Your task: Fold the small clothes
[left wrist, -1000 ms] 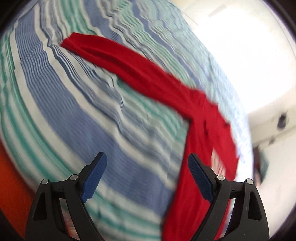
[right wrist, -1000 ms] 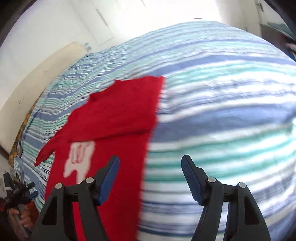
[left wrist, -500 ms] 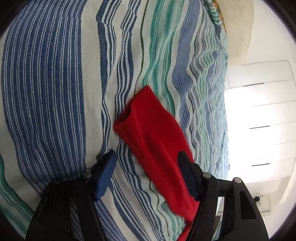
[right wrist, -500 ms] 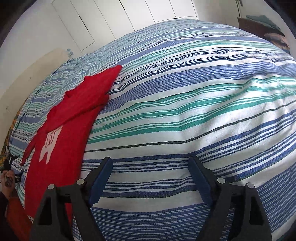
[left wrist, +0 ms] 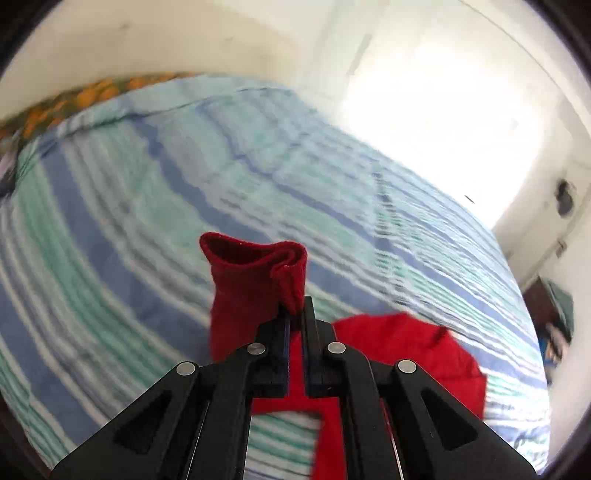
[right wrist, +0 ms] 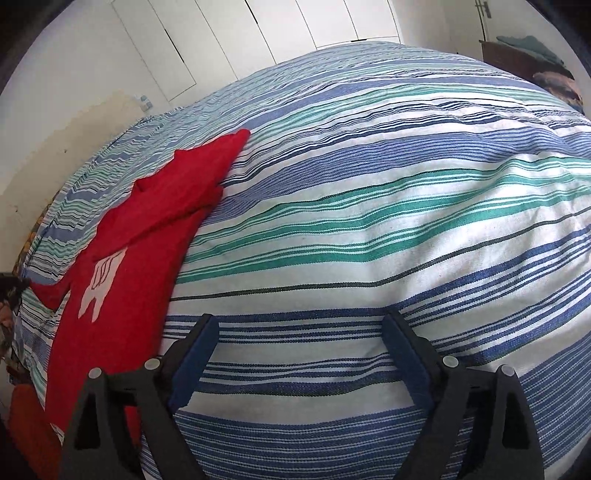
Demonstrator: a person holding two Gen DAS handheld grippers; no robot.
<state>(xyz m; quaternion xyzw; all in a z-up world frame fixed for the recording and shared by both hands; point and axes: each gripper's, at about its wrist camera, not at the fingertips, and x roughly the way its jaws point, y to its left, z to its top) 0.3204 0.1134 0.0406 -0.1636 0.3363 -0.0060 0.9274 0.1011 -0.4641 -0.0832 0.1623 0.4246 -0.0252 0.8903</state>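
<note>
bedspread (left wrist: 147, 206) blurred, shirt (right wrist: 122, 266) cut off

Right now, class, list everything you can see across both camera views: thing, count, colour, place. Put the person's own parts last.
top: one, red with a pale print, lying at the left side of the bed in the right view; one sleeve cuff lifted.
bedspread: one, white with blue and green stripes, covering the bed.
cupboard doors: several panels, white, behind the bed.
patterned cloth: one strip, orange and green, along the bed's far edge; blurred.
dark furniture: one piece, brown, top right, with folded cloth on it.
left gripper: one, black, shut on the cuff.
right gripper: one, black with blue pads, open above bare bedspread, holding nothing.
</note>
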